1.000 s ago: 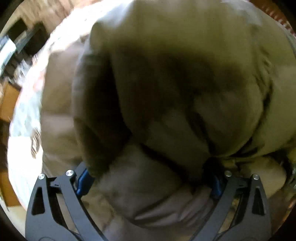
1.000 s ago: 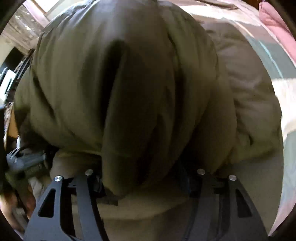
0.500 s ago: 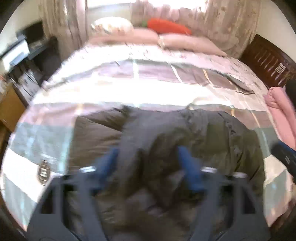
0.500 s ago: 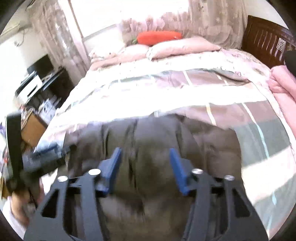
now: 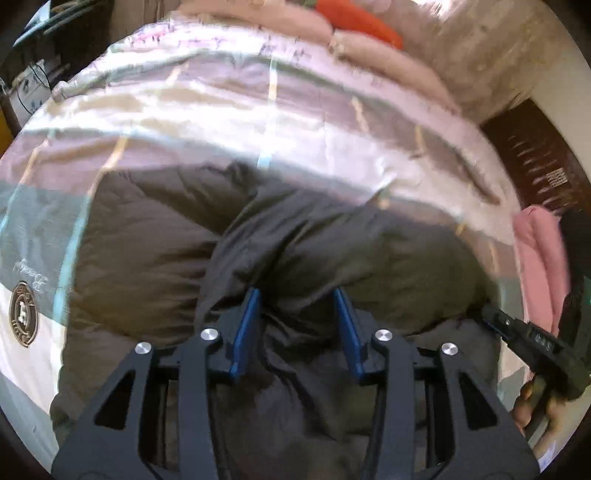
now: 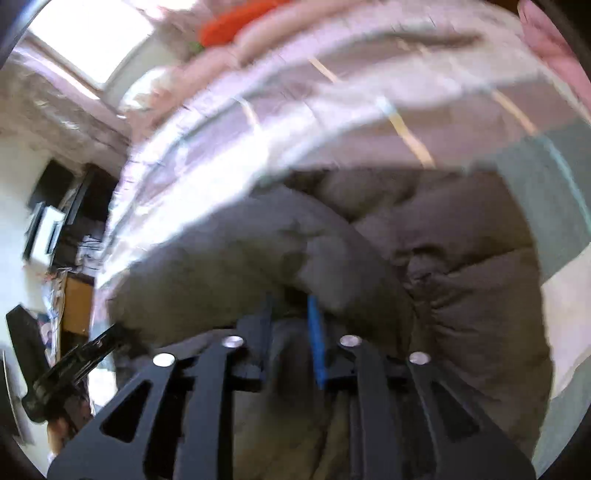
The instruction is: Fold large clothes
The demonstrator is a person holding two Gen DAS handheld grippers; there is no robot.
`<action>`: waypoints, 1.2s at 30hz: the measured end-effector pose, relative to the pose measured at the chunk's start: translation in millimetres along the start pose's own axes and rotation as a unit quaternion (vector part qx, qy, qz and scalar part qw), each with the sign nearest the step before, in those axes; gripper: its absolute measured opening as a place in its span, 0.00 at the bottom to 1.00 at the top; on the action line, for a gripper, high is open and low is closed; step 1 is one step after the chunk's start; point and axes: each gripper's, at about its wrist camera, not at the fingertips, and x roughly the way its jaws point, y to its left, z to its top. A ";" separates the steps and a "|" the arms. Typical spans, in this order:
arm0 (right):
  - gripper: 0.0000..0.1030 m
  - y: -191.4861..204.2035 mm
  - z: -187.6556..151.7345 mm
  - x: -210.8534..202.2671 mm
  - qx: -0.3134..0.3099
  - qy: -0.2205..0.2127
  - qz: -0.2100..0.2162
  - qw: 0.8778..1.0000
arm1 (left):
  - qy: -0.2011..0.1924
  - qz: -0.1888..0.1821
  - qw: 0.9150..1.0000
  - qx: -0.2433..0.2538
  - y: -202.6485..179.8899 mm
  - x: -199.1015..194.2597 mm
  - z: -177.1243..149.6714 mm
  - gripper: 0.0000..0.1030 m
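A large olive-brown padded jacket (image 5: 155,240) lies bunched on the bed; it also shows in the right wrist view (image 6: 461,266). My left gripper (image 5: 297,295) is pressed into a thick fold of it, its blue fingers (image 5: 247,325) partly closed around the fabric. My right gripper (image 6: 291,299) is nearly shut on another fold of the jacket, its blue fingers (image 6: 316,332) close together with cloth between. The fingertips of both are buried in the padding. The right gripper's body shows at the right edge of the left view (image 5: 535,343).
The jacket rests on a striped pink, grey and white bedspread (image 5: 258,110) with pink pillows (image 5: 388,59) and an orange cushion (image 5: 354,18) at the head. A folded pink blanket (image 5: 539,251) and dark wooden bed frame (image 5: 546,166) lie right. A desk with clutter (image 6: 55,229) stands left.
The jacket hung lifted in front of both cameras a second ago; it now lies down on the bed. Both grippers opened half a second ago and have closed in on new folds.
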 end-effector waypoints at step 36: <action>0.50 31.5 -98.5 70.9 -0.075 0.063 -0.069 0.993 | 0.076 0.149 0.977 0.132 -43.6 63.9 -106.6 0.68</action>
